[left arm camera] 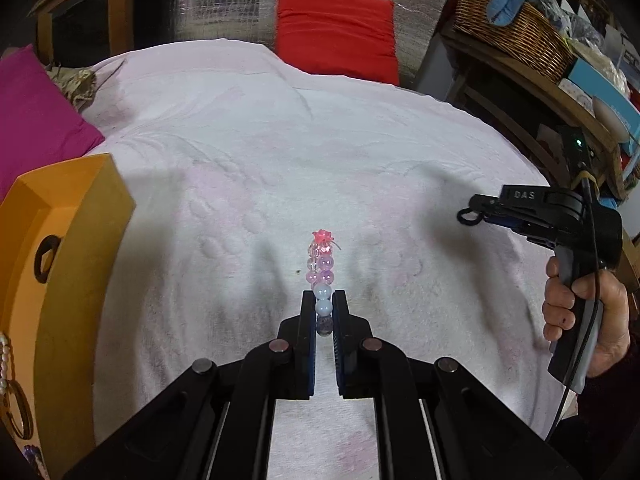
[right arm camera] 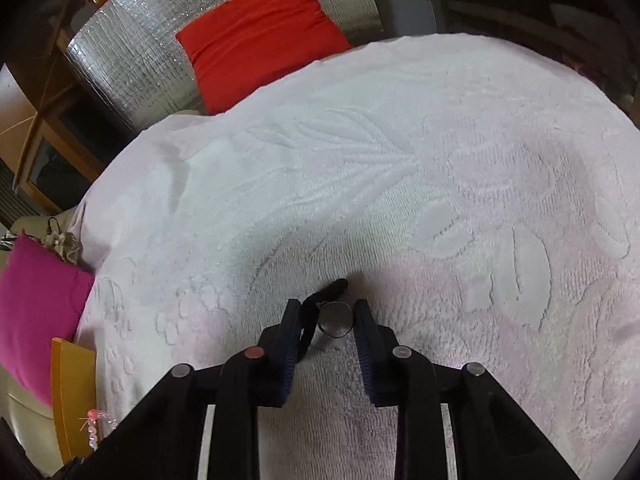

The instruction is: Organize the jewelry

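Note:
My left gripper (left arm camera: pixel 323 294) is shut on a beaded bracelet (left arm camera: pixel 320 268). Its pink, purple and pale blue beads stick out past the fingertips, with a red flower charm at the far end, above the white bedspread (left arm camera: pixel 280 140). The same bracelet (right arm camera: pixel 94 428) shows at the lower left of the right wrist view. My right gripper (right arm camera: pixel 327 308) has a small black watch (right arm camera: pixel 336 320) between its jaws. The round face lies against the right pad and the strap against the left pad. From the left wrist view, a hand holds the right gripper (left arm camera: pixel 476 210) at the right, with a black loop at its tip.
An orange jewelry box (left arm camera: pixel 60 260) stands at the left, with a pearl strand and gold hoops inside. A magenta cushion (left arm camera: pixel 36 120) and a red cushion (left arm camera: pixel 336 28) lie at the bed's edges. A wicker basket (left arm camera: pixel 516 32) and shelves fill the right.

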The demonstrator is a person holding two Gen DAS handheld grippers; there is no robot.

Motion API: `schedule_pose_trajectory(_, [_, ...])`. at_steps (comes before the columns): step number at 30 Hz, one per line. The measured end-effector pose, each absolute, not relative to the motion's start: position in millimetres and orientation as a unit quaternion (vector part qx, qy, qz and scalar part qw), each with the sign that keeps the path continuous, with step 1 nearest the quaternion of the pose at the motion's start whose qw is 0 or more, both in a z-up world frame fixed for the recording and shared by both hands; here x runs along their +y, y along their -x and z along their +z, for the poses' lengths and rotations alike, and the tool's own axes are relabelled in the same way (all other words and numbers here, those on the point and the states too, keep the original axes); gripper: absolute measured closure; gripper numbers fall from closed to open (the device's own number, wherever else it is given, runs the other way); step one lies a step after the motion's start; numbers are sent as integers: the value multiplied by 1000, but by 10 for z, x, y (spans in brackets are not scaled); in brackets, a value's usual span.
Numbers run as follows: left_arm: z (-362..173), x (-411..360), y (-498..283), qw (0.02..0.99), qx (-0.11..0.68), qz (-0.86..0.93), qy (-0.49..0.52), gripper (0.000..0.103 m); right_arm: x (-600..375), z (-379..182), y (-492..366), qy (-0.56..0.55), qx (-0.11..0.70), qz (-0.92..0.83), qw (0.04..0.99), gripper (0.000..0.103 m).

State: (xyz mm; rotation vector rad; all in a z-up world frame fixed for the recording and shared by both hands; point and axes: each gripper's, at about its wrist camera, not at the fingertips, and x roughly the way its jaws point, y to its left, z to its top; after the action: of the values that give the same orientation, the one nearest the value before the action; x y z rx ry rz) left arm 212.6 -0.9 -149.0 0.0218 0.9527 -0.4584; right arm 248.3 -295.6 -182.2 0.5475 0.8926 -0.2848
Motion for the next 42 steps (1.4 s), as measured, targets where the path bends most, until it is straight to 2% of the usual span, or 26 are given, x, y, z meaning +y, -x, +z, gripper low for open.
schedule_pose_trajectory(1, [-1478, 25, -2131, 865, 453, -216, -7, 95, -2956, -1804, -2477, -265, 419, -129, 859, 91])
schedule_pose_trajectory(2, [-1457, 66, -2136, 867, 451, -213, -2, 95, -2960, -1788, -2467, -270, 415, -121, 860, 93])
schedule_pose_trajectory(13, [-1368, 189, -2081, 876, 437, -205, 11, 95, -2642, -1429, -2354, -270, 345, -51, 897, 93])
schedule_pose_trajectory(33, [-1465, 79, -2132, 876, 449, -176, -10, 95, -2444, -1677, -2378, -255, 405, -22, 877, 93])
schedule_pose_trajectory(42, [-1553, -32, -2168, 869, 461, -179, -25, 95, -2514, -1854, -2358, -244, 472, -22, 847, 90])
